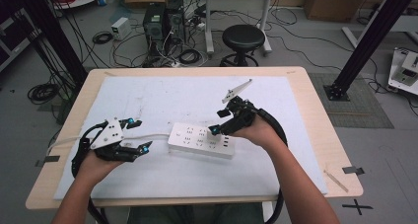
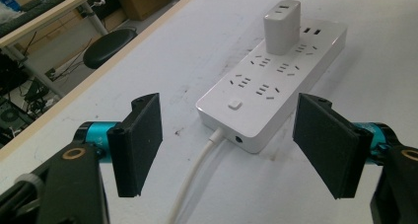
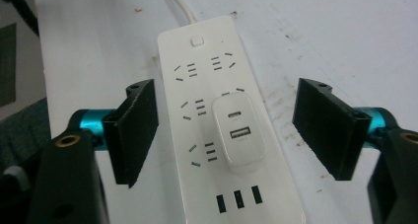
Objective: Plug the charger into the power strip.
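A white power strip (image 1: pixel 201 140) lies flat at the centre of the frame, its cord (image 1: pixel 148 135) running left. A white USB charger (image 3: pixel 238 133) stands upright, plugged into it.

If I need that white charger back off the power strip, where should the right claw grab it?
Grip the white charger on its two long flat sides, coming straight down from above. It stands upright in the power strip, and the open right claw already straddles it, so closing and lifting straight up should probably free it.

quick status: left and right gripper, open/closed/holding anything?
Left gripper: open, holding nothing, short of the power strip.
Right gripper: open, holding nothing, above the charger plugged into the strip.
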The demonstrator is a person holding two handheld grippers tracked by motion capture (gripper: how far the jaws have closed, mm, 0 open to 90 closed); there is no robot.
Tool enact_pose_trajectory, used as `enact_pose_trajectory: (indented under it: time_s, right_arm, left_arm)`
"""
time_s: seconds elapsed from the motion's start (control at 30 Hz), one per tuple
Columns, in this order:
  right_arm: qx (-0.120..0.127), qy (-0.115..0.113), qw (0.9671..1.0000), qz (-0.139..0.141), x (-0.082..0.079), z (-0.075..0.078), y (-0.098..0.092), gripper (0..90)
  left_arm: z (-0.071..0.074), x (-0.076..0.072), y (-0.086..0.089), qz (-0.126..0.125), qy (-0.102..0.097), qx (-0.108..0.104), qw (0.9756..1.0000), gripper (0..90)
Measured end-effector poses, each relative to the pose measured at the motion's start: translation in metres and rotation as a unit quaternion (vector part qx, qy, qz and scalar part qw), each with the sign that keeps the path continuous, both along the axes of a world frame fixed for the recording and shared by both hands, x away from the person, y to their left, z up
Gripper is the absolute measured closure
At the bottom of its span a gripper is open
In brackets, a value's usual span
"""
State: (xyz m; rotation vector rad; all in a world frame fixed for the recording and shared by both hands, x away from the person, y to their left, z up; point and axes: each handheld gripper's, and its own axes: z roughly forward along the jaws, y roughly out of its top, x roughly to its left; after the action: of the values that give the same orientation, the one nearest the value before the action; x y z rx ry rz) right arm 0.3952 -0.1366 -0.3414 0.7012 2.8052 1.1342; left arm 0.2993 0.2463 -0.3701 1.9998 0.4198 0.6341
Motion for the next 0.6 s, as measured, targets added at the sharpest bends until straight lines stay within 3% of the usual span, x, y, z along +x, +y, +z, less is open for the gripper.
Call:
enact_pose_trajectory:
  time_s: [0.07,0.17,0.6]
  right_arm:
    - [-0.005,0.003,1.0000,-0.004,-0.003,0.001,-0.001,21.3]
    - [0.031,-0.009,0.9995,-0.005,-0.011,0.002,-0.005,21.3]
    - [0.114,-0.038,0.9921,-0.034,-0.040,-0.002,-0.044,20.9]
  left_arm:
    - [0.001,0.000,0.001,-0.003,-0.001,-0.001,1.0000,27.1]
    - [0.003,0.000,0.002,-0.003,-0.001,-0.003,1.0000,27.1]
    - [0.006,0.001,0.003,-0.011,0.000,-0.011,0.9999,25.9]
